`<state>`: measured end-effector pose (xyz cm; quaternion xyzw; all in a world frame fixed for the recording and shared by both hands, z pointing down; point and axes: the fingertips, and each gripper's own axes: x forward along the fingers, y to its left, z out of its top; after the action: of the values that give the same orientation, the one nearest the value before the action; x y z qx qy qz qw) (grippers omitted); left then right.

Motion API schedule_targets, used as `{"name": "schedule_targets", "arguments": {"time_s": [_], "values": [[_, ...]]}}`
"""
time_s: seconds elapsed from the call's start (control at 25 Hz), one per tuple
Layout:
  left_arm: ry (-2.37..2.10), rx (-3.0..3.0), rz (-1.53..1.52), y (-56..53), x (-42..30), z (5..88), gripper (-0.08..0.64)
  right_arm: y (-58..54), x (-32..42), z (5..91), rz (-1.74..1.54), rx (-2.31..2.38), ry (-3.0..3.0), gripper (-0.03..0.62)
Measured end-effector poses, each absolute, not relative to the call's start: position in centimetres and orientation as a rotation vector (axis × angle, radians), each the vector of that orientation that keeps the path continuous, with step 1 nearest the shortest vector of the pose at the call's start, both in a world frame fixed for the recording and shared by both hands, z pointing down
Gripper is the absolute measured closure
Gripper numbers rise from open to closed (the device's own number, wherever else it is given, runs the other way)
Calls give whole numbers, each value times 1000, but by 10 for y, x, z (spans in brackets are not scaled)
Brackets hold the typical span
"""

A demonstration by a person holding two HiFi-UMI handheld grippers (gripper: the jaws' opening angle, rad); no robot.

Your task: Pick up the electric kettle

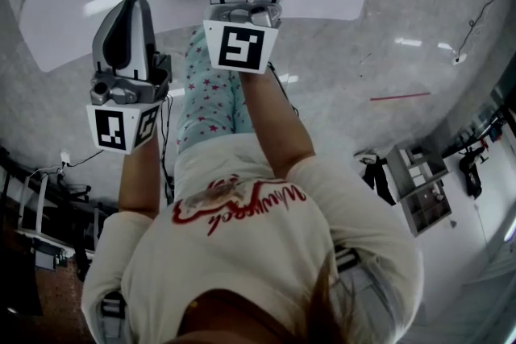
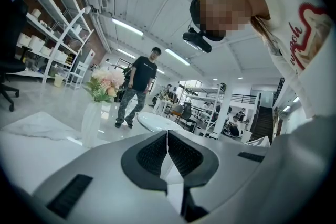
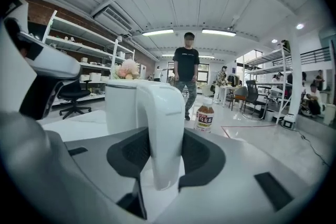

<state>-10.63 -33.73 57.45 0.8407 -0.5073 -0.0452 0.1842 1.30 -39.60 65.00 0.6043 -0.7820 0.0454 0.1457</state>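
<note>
handle (image 3: 165, 128) gripped, lift not yet done
right claw (image 3: 160, 157) clamps the handle of the electric kettle (image 3: 128, 105), standing on the worktop (image 3: 84, 118) at frame centre; left claw (image 2: 167, 152) closed, empty. only lifting remains.

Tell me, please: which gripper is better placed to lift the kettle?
Right. The right gripper has the handle of the kettle between its jaws, no gap showing; the left gripper is shut and empty.

The hall had a glossy grey floor (image 3: 273, 128). White shelves (image 3: 79, 55) stood along a brick wall (image 3: 39, 10) at the left, a black office chair (image 3: 71, 93) near them. Long lamps (image 3: 160, 32) shone overhead.
</note>
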Motion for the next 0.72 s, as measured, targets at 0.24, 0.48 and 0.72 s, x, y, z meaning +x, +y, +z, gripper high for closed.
{"name": "schedule_targets", "arguments": {"time_s": [0.24,0.48,0.72], "values": [[-1398,2357,-124,-334,-106,576,546,-415,26,654,133,1830,-2193,445],[-1385,2367,-106,-334,-106,578,546,-433,34,675,237,1851,-2088,458],[-1380,2351,-110,-339,-108,585,546,-455,41,684,277,1914,-2108,477]]}}
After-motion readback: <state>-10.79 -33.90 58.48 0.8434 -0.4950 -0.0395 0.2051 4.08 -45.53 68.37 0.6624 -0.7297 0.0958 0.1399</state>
